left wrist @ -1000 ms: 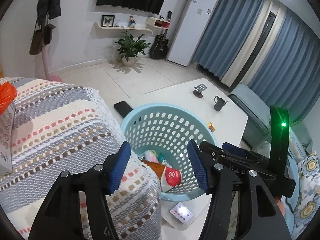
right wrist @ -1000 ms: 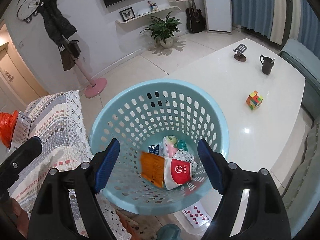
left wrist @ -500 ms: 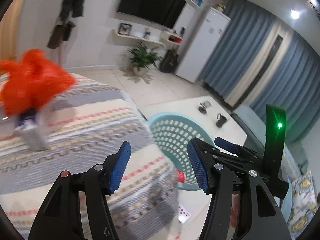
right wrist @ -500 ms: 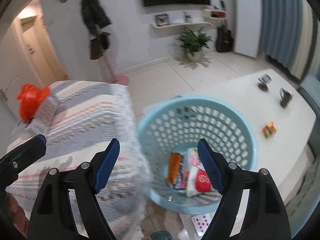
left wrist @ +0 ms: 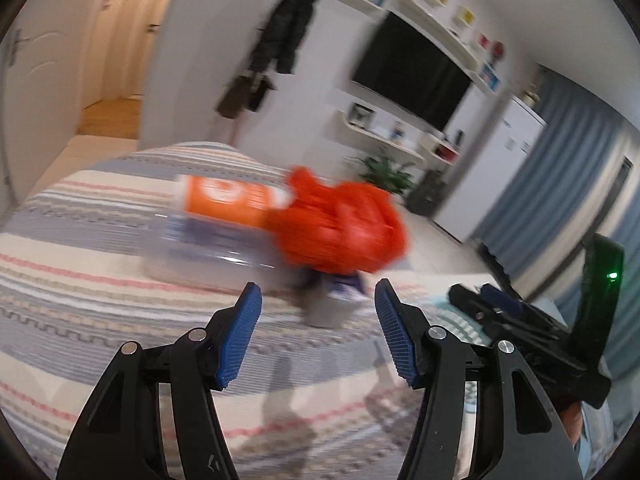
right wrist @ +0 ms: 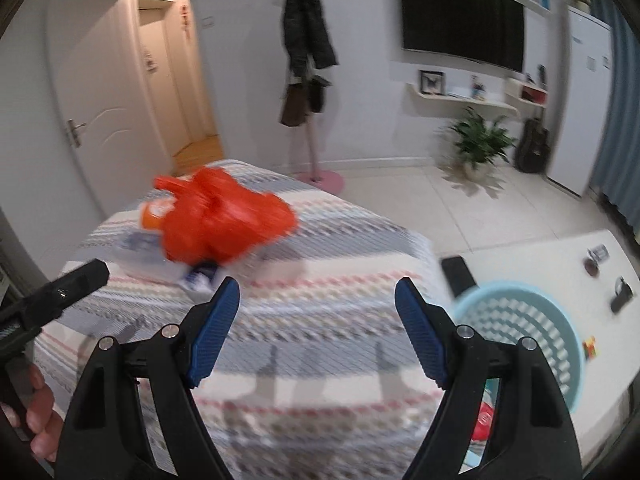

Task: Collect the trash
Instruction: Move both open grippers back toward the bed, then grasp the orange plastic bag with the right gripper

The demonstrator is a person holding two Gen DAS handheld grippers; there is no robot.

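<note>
A crumpled orange plastic bag [left wrist: 340, 228] lies on the striped blanket [left wrist: 100, 280], on top of a white box and an orange-labelled package [left wrist: 228, 198]; all are motion-blurred. It also shows in the right wrist view [right wrist: 224, 216]. My left gripper [left wrist: 318, 332] is open and empty, just short of the bag. My right gripper [right wrist: 316, 328] is open and empty, to the right of the bag. The light blue trash basket [right wrist: 560, 332] stands at the right with some wrappers inside.
A white table [right wrist: 560, 252] holds a black phone [right wrist: 458, 274], a dark mug [right wrist: 622, 298] and a colour cube [right wrist: 591, 347]. A coat stand [right wrist: 308, 80], a potted plant [right wrist: 480, 140] and a TV wall stand behind.
Both grippers have swung left from over the basket to the striped blanket. The orange bag has come into the middle of both views. Both grippers stay open.
</note>
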